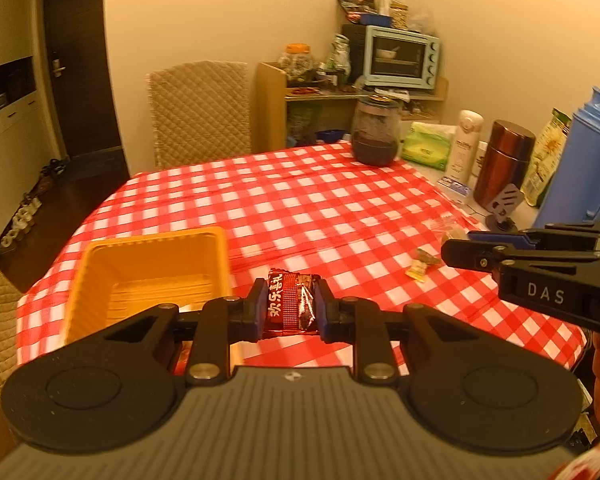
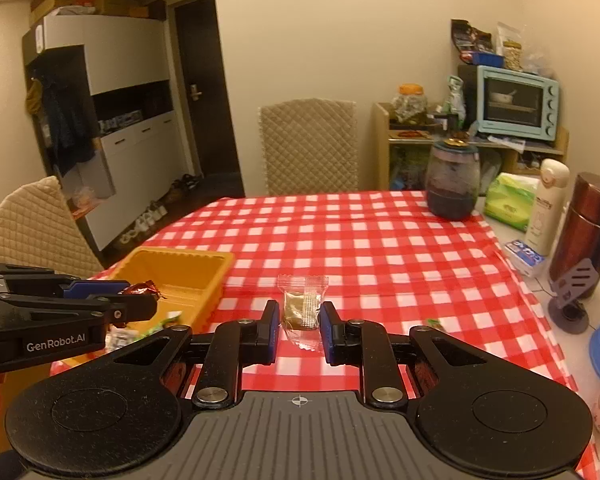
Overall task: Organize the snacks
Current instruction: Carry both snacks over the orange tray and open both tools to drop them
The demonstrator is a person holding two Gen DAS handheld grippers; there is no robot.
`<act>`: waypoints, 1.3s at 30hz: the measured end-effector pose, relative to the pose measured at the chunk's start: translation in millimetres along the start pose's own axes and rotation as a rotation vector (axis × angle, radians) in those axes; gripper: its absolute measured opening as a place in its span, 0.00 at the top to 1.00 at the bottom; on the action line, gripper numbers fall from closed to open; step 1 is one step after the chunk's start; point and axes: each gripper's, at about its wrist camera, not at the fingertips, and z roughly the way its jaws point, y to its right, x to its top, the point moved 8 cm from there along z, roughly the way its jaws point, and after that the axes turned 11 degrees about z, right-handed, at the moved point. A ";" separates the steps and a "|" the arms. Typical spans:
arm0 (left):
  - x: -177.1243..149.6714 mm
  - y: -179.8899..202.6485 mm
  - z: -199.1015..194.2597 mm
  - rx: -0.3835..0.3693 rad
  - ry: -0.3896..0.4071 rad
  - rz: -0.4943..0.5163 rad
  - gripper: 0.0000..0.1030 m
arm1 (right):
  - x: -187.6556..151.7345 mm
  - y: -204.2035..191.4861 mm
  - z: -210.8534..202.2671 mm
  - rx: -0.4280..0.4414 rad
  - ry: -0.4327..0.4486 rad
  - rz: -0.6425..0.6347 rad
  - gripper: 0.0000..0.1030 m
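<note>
My left gripper [image 1: 289,306] is shut on a dark red snack packet [image 1: 290,304] with Chinese writing, held just right of the orange tray [image 1: 100,264]. It also shows in the right wrist view [image 2: 138,300], over the tray [image 2: 216,276]. My right gripper [image 2: 299,330] is open around a clear packet with a brown snack [image 2: 303,310] lying on the checked cloth; the pads stand a little apart from it. The right gripper shows side-on in the left wrist view [image 1: 456,250]. Small green and yellow candies [image 1: 420,265] lie on the cloth.
Red-and-white checked tablecloth [image 1: 300,200]. A dark glass jar [image 1: 376,130], green tissue pack [image 1: 426,146], white bottle [image 1: 465,146], brown flask [image 1: 504,162] and blue jug [image 1: 584,160] stand along the right. Wrapped snacks [image 2: 140,332] lie by the tray's near side. Chairs stand around.
</note>
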 end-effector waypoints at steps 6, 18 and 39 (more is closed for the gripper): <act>-10.8 -25.3 -19.3 0.035 0.004 -0.029 0.79 | -5.1 -28.5 2.6 0.033 -0.011 -0.030 0.79; -44.3 -76.3 -37.9 0.111 -0.023 -0.089 0.79 | -26.0 -92.8 30.1 0.116 -0.064 -0.105 0.79; -74.4 -122.8 13.8 0.127 -0.099 -0.139 0.79 | -49.9 -123.2 115.6 0.162 -0.160 -0.142 0.79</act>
